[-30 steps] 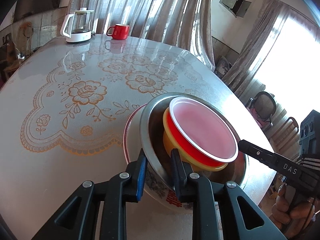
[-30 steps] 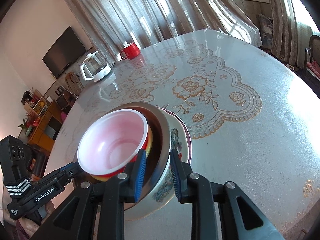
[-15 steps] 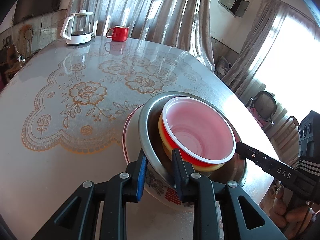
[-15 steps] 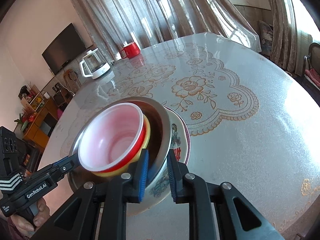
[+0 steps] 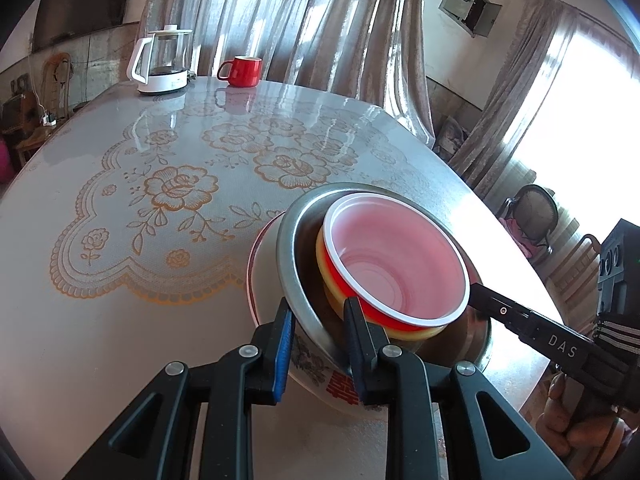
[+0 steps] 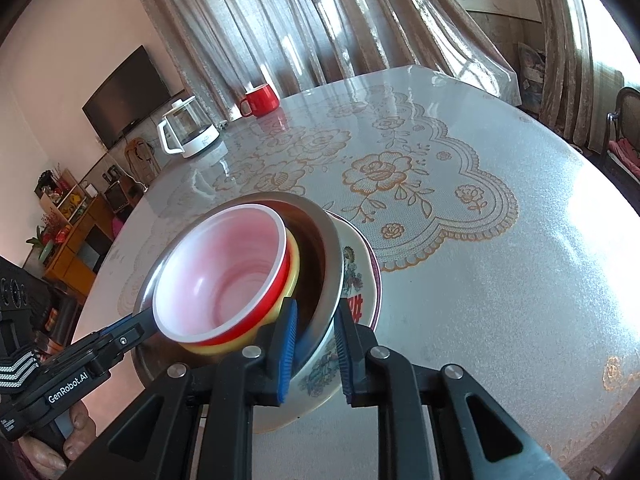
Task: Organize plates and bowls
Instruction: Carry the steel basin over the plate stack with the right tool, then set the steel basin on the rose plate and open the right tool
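Observation:
A nested stack is held between both grippers: a flowered white ceramic bowl (image 5: 320, 368) (image 6: 320, 372) at the bottom, a steel bowl (image 5: 296, 256) (image 6: 332, 248) in it, then a yellow bowl (image 5: 416, 332) (image 6: 294, 264) and a red plastic bowl (image 5: 396, 264) (image 6: 224, 276) with pink inside. My left gripper (image 5: 318, 320) is shut on the near rims of the ceramic and steel bowls. My right gripper (image 6: 316, 320) is shut on the opposite rims of the same two bowls. A red-rimmed plate (image 6: 376, 280) lies under the stack.
The round table (image 5: 120, 160) has a lace flower cloth. A glass kettle (image 5: 164, 60) (image 6: 188, 132) and a red mug (image 5: 242, 71) (image 6: 262, 100) stand at its far edge. Chairs stand beyond the table at right (image 5: 536, 216).
The bowl stack has tilted so more of the red bowl's inside shows, and both grippers have shifted slightly with it. The grips are unchanged.

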Motion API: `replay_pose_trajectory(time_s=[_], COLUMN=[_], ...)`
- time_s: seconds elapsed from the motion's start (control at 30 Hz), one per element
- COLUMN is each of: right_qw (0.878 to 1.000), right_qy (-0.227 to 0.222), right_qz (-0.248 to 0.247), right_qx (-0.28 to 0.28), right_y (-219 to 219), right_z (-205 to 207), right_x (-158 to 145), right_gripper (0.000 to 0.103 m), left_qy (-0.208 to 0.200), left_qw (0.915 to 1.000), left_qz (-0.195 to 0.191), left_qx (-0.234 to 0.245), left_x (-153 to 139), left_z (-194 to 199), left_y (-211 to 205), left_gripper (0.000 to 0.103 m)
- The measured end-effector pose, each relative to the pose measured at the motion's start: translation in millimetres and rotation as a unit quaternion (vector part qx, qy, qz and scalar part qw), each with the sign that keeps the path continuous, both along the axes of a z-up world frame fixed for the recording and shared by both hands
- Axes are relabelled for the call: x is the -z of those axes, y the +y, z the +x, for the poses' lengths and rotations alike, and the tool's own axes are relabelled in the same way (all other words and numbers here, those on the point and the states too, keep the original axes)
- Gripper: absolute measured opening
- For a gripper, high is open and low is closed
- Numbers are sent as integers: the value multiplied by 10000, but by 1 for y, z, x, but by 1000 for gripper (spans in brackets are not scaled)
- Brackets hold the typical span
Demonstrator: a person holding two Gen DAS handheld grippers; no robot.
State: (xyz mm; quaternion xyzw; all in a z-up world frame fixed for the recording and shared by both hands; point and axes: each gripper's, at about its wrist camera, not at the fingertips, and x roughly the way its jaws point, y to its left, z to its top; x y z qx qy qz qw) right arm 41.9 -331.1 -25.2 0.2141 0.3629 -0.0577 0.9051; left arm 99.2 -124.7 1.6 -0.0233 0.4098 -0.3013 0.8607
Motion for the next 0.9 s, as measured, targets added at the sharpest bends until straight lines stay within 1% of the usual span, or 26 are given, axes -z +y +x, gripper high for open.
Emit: replay_pose_trajectory(time_s=[0.27, 0.67, 0.8, 0.9], right_qw=[10000, 10000, 9999, 10000], right_qy=[-61, -27, -65, -50], right_qz=[-2, -31, 89, 37], right_qx=[-1, 55, 52, 58], right_y=[-1, 1, 0, 2], right_z=[1, 3, 1, 0], right_x=[2, 4, 3, 3], right_gripper=[18, 18, 20, 21], left_qy=[-34, -189, -256, -306], left_qw=[10000, 9996, 9993, 9991], left_qz=[10, 135, 161, 172], left_qx=[-36, -152, -208, -230], left_x=[0, -4, -4, -5], left_z=[-2, -8, -9, -11], left_y=[0, 0, 2, 3], left_gripper=[25, 26, 26, 25])
